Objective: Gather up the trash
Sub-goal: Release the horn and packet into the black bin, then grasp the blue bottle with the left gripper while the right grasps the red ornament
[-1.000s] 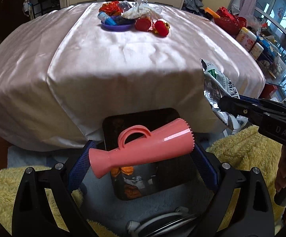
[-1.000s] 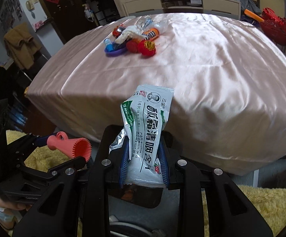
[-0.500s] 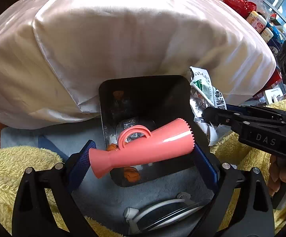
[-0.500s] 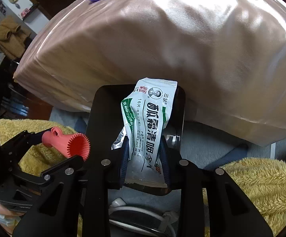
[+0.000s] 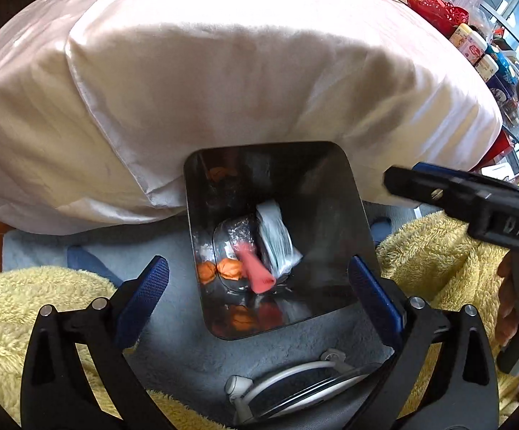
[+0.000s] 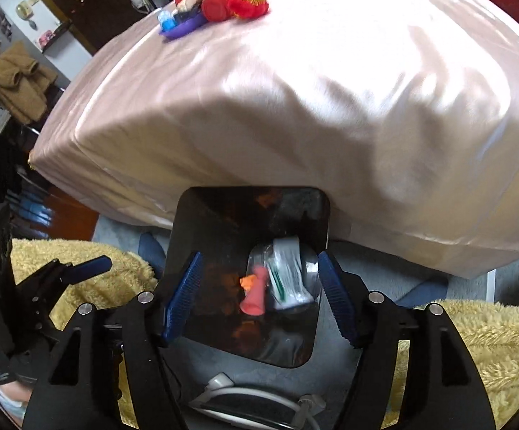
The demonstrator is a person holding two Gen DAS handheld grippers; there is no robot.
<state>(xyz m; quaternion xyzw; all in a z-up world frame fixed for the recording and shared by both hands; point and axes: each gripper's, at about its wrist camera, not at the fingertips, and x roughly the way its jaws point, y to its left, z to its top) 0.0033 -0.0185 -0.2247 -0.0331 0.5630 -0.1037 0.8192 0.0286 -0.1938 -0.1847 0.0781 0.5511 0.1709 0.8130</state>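
Note:
A black square trash bin (image 5: 358, 200) stands on the floor against the draped table; it also shows in the right wrist view (image 6: 180, 222). Inside it lie the pink plastic funnel-shaped piece (image 5: 255, 274) (image 6: 254, 295), the white-green foil packet (image 5: 275, 238) (image 6: 288, 274) and orange scraps (image 5: 220, 268). My left gripper (image 5: 257, 292) is open and empty above the bin's near edge. My right gripper (image 6: 261, 295) is open and empty above the bin; it shows from the side in the left wrist view (image 5: 438, 193).
The table under a pink satin cloth (image 5: 223, 71) carries a purple dish (image 6: 184, 28) and red items (image 6: 237, 5) at its far side. Yellow fluffy rugs (image 5: 26, 304) (image 6: 474, 333) flank the bin. A white-rimmed object (image 5: 295, 383) lies on the floor below the grippers.
Both grippers opened over the bin. The pink piece dropped from my left gripper and the foil packet from my right; both now lie in the bin.

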